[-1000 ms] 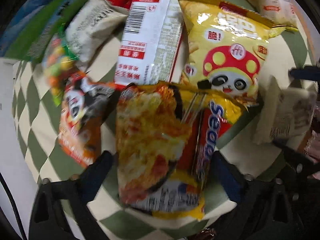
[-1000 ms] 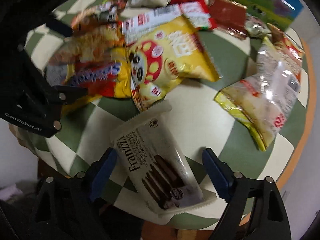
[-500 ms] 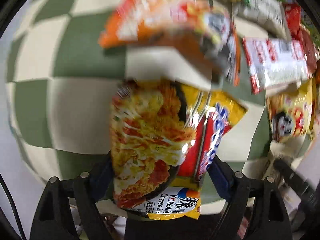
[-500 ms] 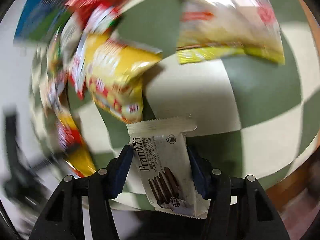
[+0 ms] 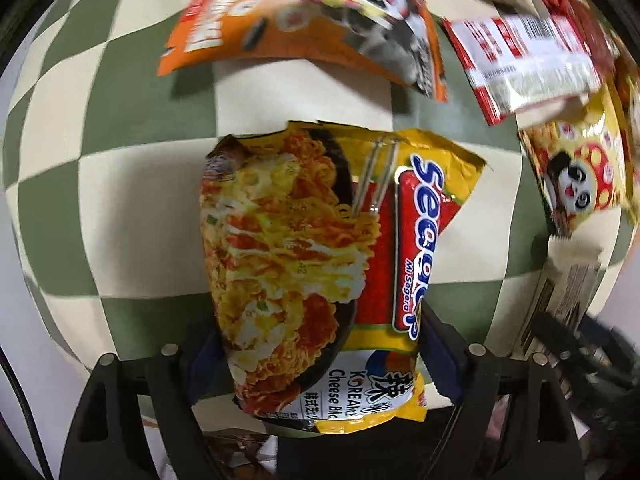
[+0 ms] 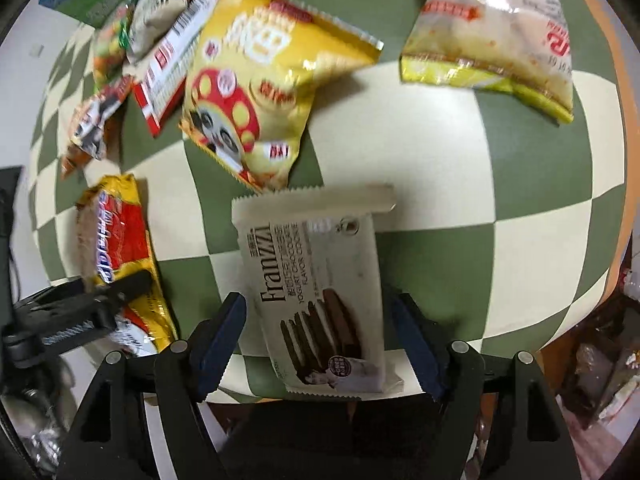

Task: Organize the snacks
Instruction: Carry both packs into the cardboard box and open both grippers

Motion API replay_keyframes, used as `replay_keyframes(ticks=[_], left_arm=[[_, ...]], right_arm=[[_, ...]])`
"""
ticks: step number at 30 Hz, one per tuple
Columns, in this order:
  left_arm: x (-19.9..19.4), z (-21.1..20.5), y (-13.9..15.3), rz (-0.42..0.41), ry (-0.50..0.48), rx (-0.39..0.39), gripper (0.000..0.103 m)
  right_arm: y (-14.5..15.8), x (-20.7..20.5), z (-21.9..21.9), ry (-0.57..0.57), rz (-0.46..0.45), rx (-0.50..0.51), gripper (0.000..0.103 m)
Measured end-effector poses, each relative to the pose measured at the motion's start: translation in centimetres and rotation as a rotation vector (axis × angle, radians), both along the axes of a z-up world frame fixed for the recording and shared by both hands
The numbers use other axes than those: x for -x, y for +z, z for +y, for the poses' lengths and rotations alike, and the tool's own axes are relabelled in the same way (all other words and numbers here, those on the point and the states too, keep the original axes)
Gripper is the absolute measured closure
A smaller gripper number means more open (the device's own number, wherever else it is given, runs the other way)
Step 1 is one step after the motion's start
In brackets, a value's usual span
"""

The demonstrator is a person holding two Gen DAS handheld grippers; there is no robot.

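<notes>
Both fingers pinch packets: yellow noodle pack (image 5: 320,272) (crumpled top), white cookie pack (image 6: 316,292).

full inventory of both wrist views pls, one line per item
Sedaap noodle pack: 1, yellow-red, in left hand-held gripper.
Franzzi cookie pack: 1, white, between right fingers.
Panda chip bag: 1, yellow, table centre.
Orange panda bag: 1, beyond noodles.
Red-white packet: 1, beside chip bag.
Clear yellow-edged bag: 1, far right.
Checkered table: 1, green-cream.
Left hand-held gripper: shut.
Right hand-held gripper: shut on cookies.
</notes>
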State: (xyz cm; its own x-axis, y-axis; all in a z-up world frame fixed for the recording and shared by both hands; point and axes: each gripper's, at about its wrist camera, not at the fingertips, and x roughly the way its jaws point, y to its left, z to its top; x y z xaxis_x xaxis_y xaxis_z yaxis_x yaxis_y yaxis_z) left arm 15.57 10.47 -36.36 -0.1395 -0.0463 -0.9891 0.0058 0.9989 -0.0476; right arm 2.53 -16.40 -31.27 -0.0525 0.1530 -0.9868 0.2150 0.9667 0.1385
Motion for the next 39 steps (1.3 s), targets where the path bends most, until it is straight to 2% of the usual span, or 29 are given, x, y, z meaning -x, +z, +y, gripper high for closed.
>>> replay_keyframes(ticks=[1, 2, 5, 10, 15, 17, 23, 30, 35, 39], left_arm=[[-0.1, 0.3, 0.0, 0.002, 0.028, 0.004, 0.021], [0.3, 1.5, 1.2, 0.003, 0.043, 0.005, 0.021], [0.4, 2.2, 0.9, -0.006, 0.066, 0.005, 0.021], [0.4, 0.9, -1.0, 0.004, -0.02, -0.014, 0.019], [0.5, 0.7, -2.1, -0.004, -0.034, -0.023, 0.019], [0.5, 0.4, -1.7, -0.022, -0.033, -0.031, 0.02], [3.4, -1.0, 0.6, -0.094, -0.056, -0.055, 0.021], [6.7, -1.4, 4.3, -0.157, -0.027, 0.004, 0.021], [8.0, -1.4, 8.3, -0.208, 0.009, 0.07, 0.021], [7.1, -2.3, 12.5, -0.256, 0.038, 0.14, 0.021]], right_arm=[[-0.5, -0.1, 1.0, -0.006, -0.008, -0.008, 0.039], [-0.9, -0.4, 2.3, -0.009, -0.012, -0.008, 0.04], [-0.7, 0.1, 2.8, 0.017, -0.036, 0.006, 0.042], [-1.1, 0.6, 5.0, 0.064, -0.046, 0.026, 0.042], [-2.8, 0.4, 8.2, 0.101, -0.039, 0.075, 0.042], [-3.3, 0.5, 9.5, 0.112, -0.043, 0.097, 0.042], [-2.1, 1.7, 10.8, 0.098, -0.079, 0.088, 0.046], [1.5, 4.1, 11.2, 0.08, -0.149, 0.008, 0.046], [6.0, 4.4, 11.1, 0.085, -0.215, -0.066, 0.046], [10.8, 2.9, 9.9, 0.098, -0.286, -0.118, 0.046]])
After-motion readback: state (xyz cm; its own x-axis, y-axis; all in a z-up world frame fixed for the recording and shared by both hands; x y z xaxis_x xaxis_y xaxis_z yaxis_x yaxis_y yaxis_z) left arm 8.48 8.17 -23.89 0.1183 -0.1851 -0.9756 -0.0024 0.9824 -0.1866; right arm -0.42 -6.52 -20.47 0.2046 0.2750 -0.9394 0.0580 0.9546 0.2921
